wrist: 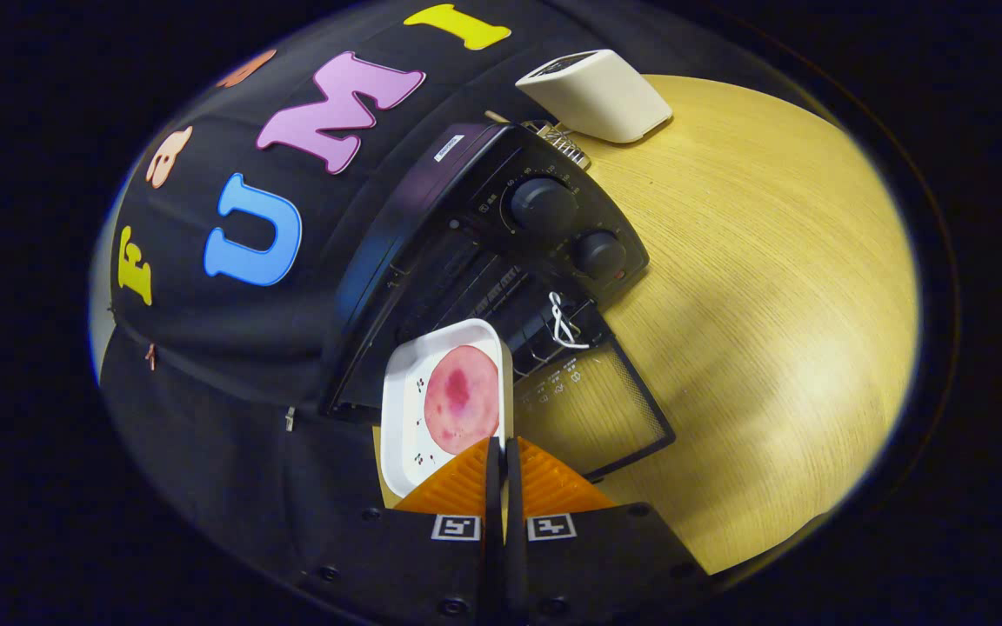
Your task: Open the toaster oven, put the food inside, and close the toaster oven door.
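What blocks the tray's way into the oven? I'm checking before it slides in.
Nothing visible does. The tongs pinch the tray with the food; the oven gapes just ahead, its door folded down.

Black toaster oven (501,243), door (597,409) open; white tray (405,417) bears pink food (462,400).

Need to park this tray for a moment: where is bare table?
Bare wooden table lies beyond the open oven door, from the knobs to the white box. It is crowded at the oven mouth, where the gripper holds the tray.
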